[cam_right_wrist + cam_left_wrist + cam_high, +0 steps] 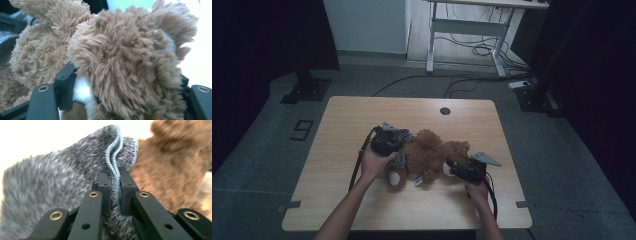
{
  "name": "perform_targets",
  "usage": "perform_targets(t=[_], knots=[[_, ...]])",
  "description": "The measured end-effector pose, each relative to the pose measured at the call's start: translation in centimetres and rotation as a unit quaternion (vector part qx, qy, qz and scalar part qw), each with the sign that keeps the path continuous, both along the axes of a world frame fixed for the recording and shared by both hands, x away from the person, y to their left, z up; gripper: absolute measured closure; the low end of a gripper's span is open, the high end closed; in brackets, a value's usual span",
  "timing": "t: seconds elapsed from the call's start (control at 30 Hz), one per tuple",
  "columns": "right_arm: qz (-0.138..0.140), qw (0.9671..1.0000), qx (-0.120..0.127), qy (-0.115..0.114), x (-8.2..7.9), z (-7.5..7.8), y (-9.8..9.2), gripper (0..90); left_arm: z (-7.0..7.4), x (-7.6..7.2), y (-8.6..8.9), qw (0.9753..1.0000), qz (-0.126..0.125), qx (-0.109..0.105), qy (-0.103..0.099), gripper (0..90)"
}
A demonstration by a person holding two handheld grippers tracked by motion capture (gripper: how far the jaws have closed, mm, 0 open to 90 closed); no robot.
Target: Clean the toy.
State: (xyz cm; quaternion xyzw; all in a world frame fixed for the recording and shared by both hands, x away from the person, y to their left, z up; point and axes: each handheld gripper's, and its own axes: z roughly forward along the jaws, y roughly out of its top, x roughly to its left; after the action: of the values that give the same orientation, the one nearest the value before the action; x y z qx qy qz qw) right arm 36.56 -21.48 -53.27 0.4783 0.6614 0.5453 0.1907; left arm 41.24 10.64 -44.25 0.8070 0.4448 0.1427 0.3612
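A brown teddy bear (pixel 432 150) lies in the middle of the wooden table (pixel 362 112). A grey fleecy cloth (pixel 400 159) with a blue-stitched hem sits at the bear's left side. My left gripper (pixel 398 148) is at that side, and in the left gripper view it (pixel 115 177) is shut on the hem of the grey cloth (pixel 62 182), with the bear's fur (pixel 170 170) just behind. My right gripper (pixel 451 169) is at the bear's right end. In the right gripper view its jaws (pixel 125 83) clasp the bear's head (pixel 125 55), one on each side.
A round cable hole (pixel 445 110) lies near the table's far edge. Beyond the table stand a white desk frame (pixel 467 30) with cables on the floor and black stand bases (pixel 304 90) at the left and right. Bare tabletop lies all around the bear.
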Motion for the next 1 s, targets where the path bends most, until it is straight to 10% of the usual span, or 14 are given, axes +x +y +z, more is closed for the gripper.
perform_targets(t=[0.37, 1.0], knots=[[0.002, 1.0000, -0.001, 0.000, 0.0, 0.0, -0.1, 28.6, 0.1, 0.6, -8.8, 0.9979, -0.063, 0.011, -0.005, 81.2], [-0.002, 1.0000, -0.002, 0.003, 0.0, 0.1, 0.1, 26.7, -1.7, -0.1, -0.1, 1.0000, 0.000, -0.003, 0.007, 81.6]])
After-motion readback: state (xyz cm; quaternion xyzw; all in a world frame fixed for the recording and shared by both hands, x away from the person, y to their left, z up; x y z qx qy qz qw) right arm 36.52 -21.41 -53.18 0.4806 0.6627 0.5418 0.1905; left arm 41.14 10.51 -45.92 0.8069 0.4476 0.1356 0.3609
